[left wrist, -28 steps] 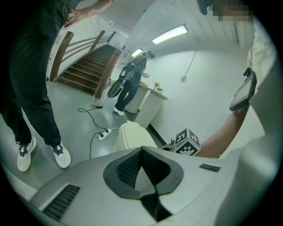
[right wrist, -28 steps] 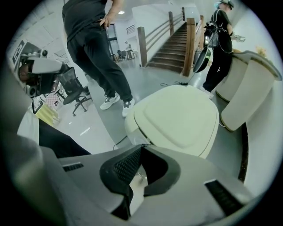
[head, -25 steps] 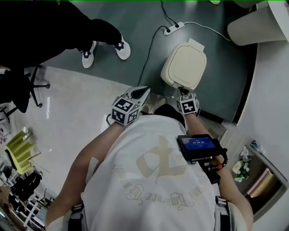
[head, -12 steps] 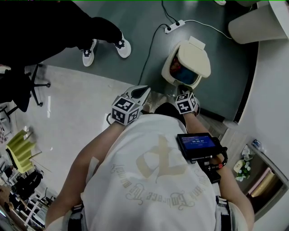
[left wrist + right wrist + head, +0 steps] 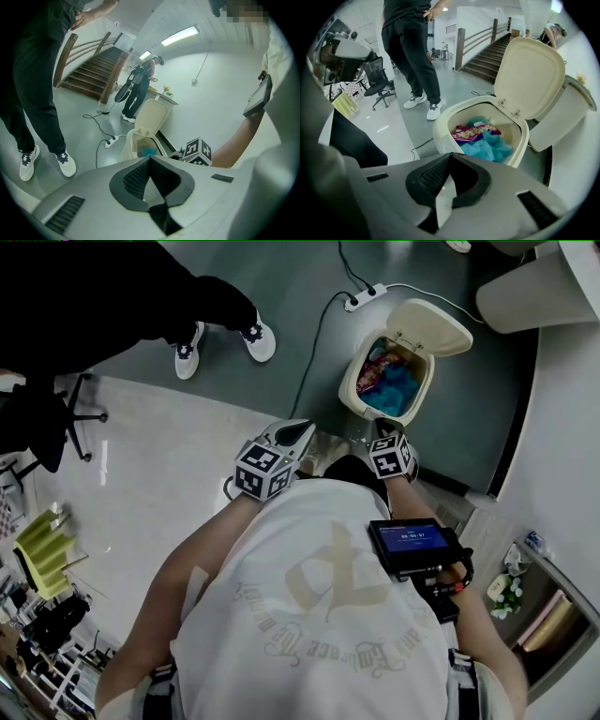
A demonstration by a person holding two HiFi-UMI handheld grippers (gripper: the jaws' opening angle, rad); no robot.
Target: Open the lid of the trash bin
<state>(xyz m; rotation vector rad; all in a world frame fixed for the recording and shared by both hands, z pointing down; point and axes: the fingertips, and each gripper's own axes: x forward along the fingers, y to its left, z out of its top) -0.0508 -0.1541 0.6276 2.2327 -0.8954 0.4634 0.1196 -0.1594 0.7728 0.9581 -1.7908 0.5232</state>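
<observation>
From the head view: trash bin (image 5: 349,381) on the dark floor just ahead of both claws, lid (image 5: 429,329) swung up and back on its far hinge, mouth fully exposed; inside, crumpled blue material (image 5: 392,395) with a reddish snack wrapper (image 5: 380,360) towards the back; left gripper (image 5: 298,430) and right gripper (image 5: 382,430) held low before the torso, the right one near the bin's front rim; jaw state unreadable from up here, only casings and marker cubes visible; power strip (image 5: 361,298) on the floor beyond the bin, white shoes (image 5: 255,341) of a bystander off to the left

From the right gripper view: jaws closed tip to tip, nothing between them; straight ahead and close, the bin's rim, the wrapper lying over the blue material, and the lid's pale underside standing nearly upright, two hinge lugs showing at its base; staircase (image 5: 487,65) behind, out of the head view's sight

From the left gripper view: jaws likewise together and empty; bin farther off, lid seen upright, the right claw's marker cube just beside the bin
</observation>
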